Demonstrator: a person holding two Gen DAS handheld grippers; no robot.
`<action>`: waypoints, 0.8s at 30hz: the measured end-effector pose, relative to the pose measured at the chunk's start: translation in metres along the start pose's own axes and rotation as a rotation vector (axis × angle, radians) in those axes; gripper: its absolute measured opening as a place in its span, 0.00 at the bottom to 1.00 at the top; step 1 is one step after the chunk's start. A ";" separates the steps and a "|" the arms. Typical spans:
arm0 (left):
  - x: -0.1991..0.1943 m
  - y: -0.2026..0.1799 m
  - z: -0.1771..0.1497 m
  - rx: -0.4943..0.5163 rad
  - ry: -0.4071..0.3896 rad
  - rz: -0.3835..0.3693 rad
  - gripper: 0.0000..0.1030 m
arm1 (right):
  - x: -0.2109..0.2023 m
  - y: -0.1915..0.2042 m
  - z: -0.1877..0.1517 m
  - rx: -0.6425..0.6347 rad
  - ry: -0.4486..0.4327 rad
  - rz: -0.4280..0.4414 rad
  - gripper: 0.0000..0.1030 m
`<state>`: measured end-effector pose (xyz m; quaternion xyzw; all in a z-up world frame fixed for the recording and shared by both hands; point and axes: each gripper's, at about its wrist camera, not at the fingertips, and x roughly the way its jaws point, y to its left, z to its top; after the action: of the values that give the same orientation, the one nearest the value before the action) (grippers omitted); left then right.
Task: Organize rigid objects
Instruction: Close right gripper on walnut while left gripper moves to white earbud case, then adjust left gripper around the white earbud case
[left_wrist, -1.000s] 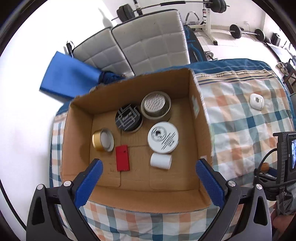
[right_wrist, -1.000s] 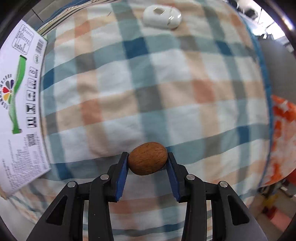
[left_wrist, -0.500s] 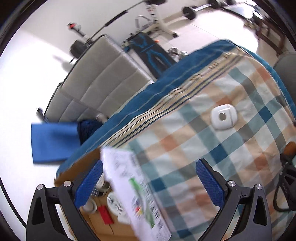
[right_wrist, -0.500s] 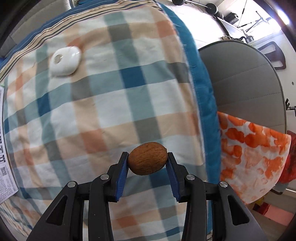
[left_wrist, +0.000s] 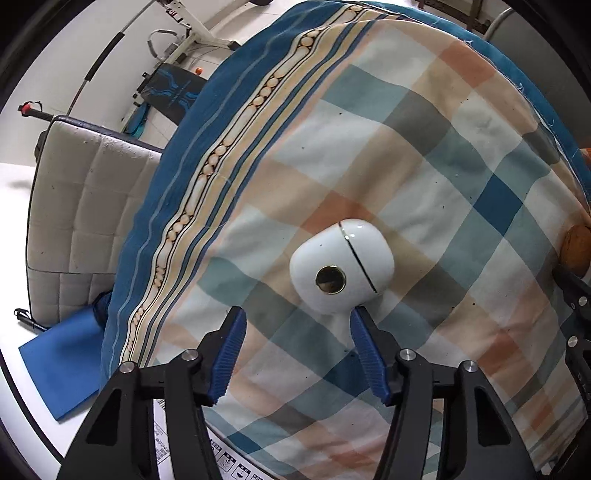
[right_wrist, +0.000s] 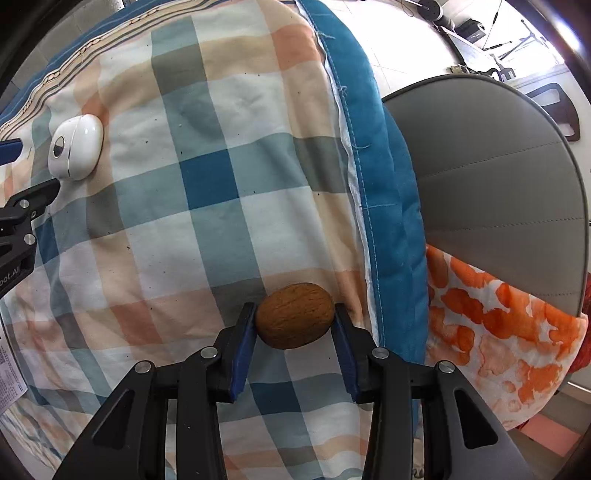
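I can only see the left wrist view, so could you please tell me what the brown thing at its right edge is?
Observer: It is a brown nut, clamped between both pads of the right tongs.
Operator: Thank you. Where is it relative to the blanket?
Observer: It shows against the checked blanket, close to the blue border.
Operator: And what lies beyond that border?
Observer: A grey chair, with an orange-and-white cloth beside it.

The case (left_wrist: 341, 271) lies on the cloth (left_wrist: 424, 155), walnut (right_wrist: 294, 316) well to its right.
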<state>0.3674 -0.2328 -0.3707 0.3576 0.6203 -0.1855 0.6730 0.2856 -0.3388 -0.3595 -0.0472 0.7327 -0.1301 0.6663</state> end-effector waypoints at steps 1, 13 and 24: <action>0.001 -0.002 0.003 0.014 0.004 -0.014 0.55 | 0.001 0.000 0.001 0.001 0.003 0.002 0.42; 0.005 -0.016 0.026 0.085 -0.019 -0.099 0.50 | 0.008 -0.003 -0.002 0.016 0.024 0.029 0.42; 0.008 -0.009 0.024 0.073 -0.032 -0.156 0.33 | 0.010 0.000 -0.002 0.010 0.028 0.015 0.42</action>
<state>0.3791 -0.2547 -0.3816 0.3296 0.6280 -0.2656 0.6530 0.2824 -0.3412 -0.3687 -0.0367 0.7418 -0.1295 0.6570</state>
